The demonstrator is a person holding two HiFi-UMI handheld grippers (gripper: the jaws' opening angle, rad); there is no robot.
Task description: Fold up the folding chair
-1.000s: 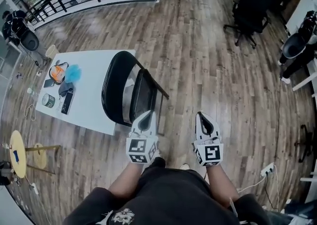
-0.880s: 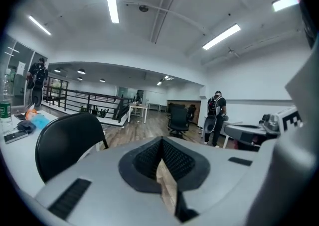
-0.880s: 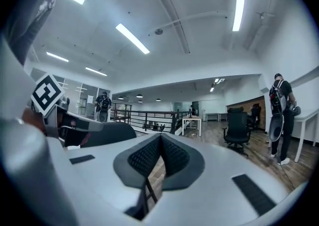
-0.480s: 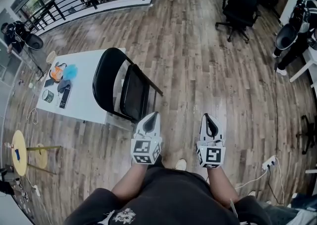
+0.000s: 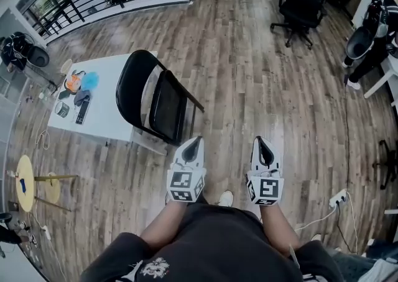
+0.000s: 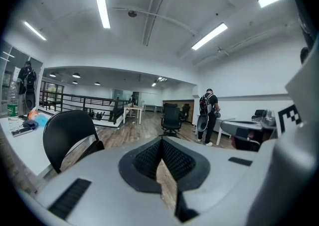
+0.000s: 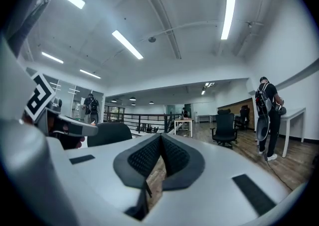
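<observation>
The black folding chair (image 5: 152, 97) stands on the wood floor beside the white table, backrest toward the table, seat toward me. My left gripper (image 5: 193, 144) hovers just short of the chair's near right corner, apart from it, shut and empty. My right gripper (image 5: 262, 144) hangs farther right over bare floor, also shut and empty. In the left gripper view the chair's rounded backrest (image 6: 67, 133) shows at the left, beyond the closed left gripper (image 6: 160, 145). The right gripper view has the backrest (image 7: 109, 133) left of the closed right gripper (image 7: 160, 143).
The white table (image 5: 109, 122) carries a can, a phone and orange and blue items. A black office chair (image 5: 301, 4) stands at the back right. A person (image 5: 373, 45) is at a desk far right. A round yellow stool (image 5: 25, 184) is at left, a power strip (image 5: 337, 199) at right.
Both grippers have drawn back from the chair together. The left gripper's tip, which overlapped the seat's front edge, now stands apart from it. Both stay shut.
</observation>
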